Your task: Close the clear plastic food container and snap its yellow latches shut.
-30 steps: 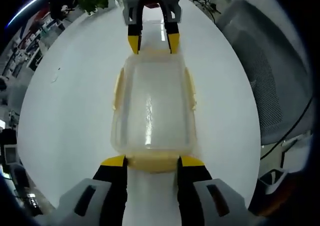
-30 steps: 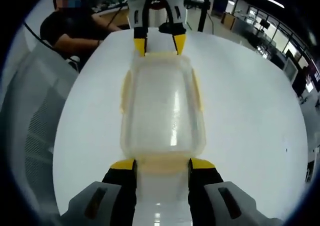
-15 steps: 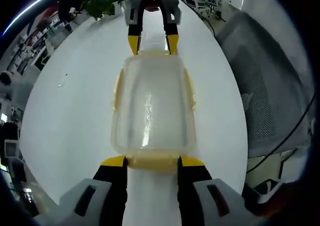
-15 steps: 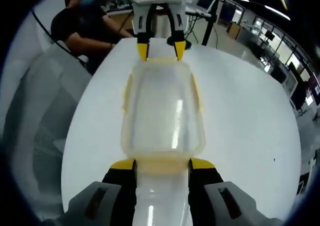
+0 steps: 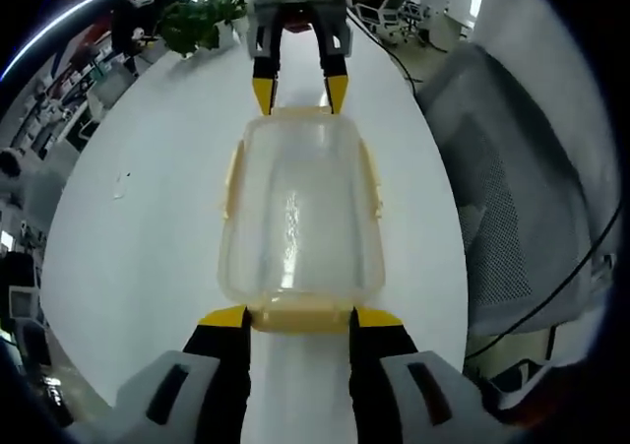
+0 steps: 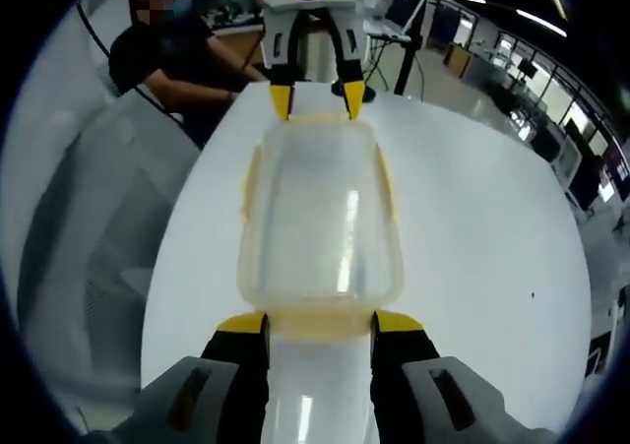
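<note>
Oddly, both tongs [image 5: 299, 318] [image 6: 319, 324] stand apart around the container [image 5: 298, 213], whose end latches are hidden

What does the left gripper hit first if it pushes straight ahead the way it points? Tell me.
The left gripper would meet the yellow end latch of the clear container almost at once; its jaws stand open on either side of that latch. Farther along the same line sits the right gripper at the container's far end.

Glossy clear plastic container [image 5: 298, 213] on smooth white table [image 5: 148, 218]
</note>
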Action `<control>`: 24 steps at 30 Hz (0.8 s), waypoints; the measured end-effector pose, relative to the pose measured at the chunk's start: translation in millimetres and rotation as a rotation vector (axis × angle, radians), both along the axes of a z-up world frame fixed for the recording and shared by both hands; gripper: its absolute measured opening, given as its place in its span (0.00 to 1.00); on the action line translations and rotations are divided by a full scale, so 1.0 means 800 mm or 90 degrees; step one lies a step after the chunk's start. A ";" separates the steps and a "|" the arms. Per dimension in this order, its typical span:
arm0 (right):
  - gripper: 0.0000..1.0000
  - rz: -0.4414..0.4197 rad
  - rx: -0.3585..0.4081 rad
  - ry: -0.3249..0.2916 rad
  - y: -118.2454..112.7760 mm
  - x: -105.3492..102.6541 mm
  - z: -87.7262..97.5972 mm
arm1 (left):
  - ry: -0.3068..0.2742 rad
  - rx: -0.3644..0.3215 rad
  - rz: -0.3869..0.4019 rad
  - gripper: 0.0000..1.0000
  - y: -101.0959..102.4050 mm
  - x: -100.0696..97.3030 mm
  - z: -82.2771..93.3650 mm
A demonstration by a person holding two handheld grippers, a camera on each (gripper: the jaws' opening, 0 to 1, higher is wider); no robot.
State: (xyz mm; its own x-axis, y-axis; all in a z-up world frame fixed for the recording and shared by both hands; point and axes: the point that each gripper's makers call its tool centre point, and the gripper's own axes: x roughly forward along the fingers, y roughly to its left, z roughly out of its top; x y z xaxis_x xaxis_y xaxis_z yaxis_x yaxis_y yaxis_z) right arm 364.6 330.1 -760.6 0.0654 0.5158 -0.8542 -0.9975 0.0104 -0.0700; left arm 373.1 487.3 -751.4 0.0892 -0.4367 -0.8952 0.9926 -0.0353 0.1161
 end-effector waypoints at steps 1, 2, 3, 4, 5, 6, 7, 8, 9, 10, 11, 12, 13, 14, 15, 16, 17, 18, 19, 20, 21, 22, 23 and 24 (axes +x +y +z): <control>0.39 -0.001 -0.001 0.001 -0.003 -0.002 0.000 | 0.004 -0.003 0.001 0.37 -0.004 -0.002 0.002; 0.39 -0.001 -0.006 0.000 -0.009 -0.004 -0.002 | 0.006 -0.007 -0.001 0.37 -0.008 -0.004 0.003; 0.39 -0.001 -0.007 -0.001 -0.013 -0.004 -0.002 | 0.009 -0.009 0.000 0.37 -0.013 -0.005 0.005; 0.39 -0.006 -0.005 0.000 -0.017 -0.005 -0.001 | 0.007 -0.009 -0.002 0.37 -0.017 -0.005 0.006; 0.39 -0.009 -0.001 0.001 -0.020 -0.005 0.001 | 0.005 -0.007 -0.004 0.37 -0.021 -0.005 0.005; 0.39 -0.011 0.001 0.003 -0.022 -0.006 0.001 | 0.007 -0.006 -0.005 0.37 -0.023 -0.005 0.004; 0.39 -0.011 -0.001 0.002 -0.026 -0.007 0.001 | 0.008 -0.006 -0.005 0.37 -0.026 -0.005 0.003; 0.39 -0.011 -0.003 0.001 -0.027 -0.007 0.001 | 0.008 -0.006 -0.006 0.37 -0.029 -0.006 0.003; 0.39 -0.012 -0.004 0.000 -0.031 -0.007 0.000 | 0.008 -0.007 -0.007 0.37 -0.033 -0.006 0.003; 0.39 -0.014 -0.005 0.001 -0.034 -0.008 0.000 | 0.009 -0.007 -0.007 0.37 -0.036 -0.006 0.003; 0.39 -0.016 -0.005 0.000 -0.038 -0.008 0.000 | 0.008 -0.006 -0.009 0.37 -0.040 -0.005 0.002; 0.39 -0.017 -0.004 -0.002 -0.040 -0.007 0.000 | 0.006 -0.007 -0.010 0.37 -0.042 -0.005 0.002; 0.39 -0.020 -0.004 0.000 -0.045 -0.007 0.000 | 0.007 -0.008 -0.011 0.37 -0.045 -0.004 0.002; 0.39 -0.021 -0.004 -0.001 -0.047 -0.007 0.000 | 0.007 -0.009 -0.011 0.37 -0.049 -0.004 0.002; 0.39 -0.022 -0.004 -0.003 -0.051 -0.007 0.000 | 0.005 -0.009 -0.012 0.37 -0.051 -0.003 0.002; 0.39 -0.023 -0.005 -0.004 -0.054 -0.006 0.000 | 0.006 -0.010 -0.012 0.37 -0.055 -0.003 0.002; 0.39 -0.023 -0.006 -0.005 -0.056 -0.006 -0.001 | 0.007 -0.011 -0.013 0.37 -0.058 -0.003 0.002; 0.39 -0.024 -0.007 -0.005 -0.060 -0.006 -0.001 | 0.006 -0.012 -0.014 0.37 -0.062 -0.002 0.001; 0.39 -0.024 -0.007 -0.005 -0.062 -0.006 -0.001 | 0.007 -0.013 -0.014 0.37 -0.064 -0.002 0.000; 0.39 -0.025 -0.008 -0.008 -0.066 -0.005 -0.001 | 0.007 -0.015 -0.013 0.37 -0.067 -0.001 0.000; 0.39 -0.026 -0.009 -0.008 -0.069 -0.005 -0.001 | 0.008 -0.016 -0.013 0.37 -0.070 0.000 0.000; 0.39 -0.027 -0.009 -0.009 -0.072 -0.004 -0.001 | 0.007 -0.017 -0.014 0.37 -0.074 0.000 -0.001; 0.39 -0.027 -0.010 -0.010 -0.075 -0.004 -0.001 | 0.006 -0.018 -0.015 0.37 -0.076 0.000 -0.001; 0.39 -0.029 -0.011 -0.009 -0.079 -0.004 -0.001 | 0.006 -0.018 -0.015 0.37 -0.079 0.000 -0.001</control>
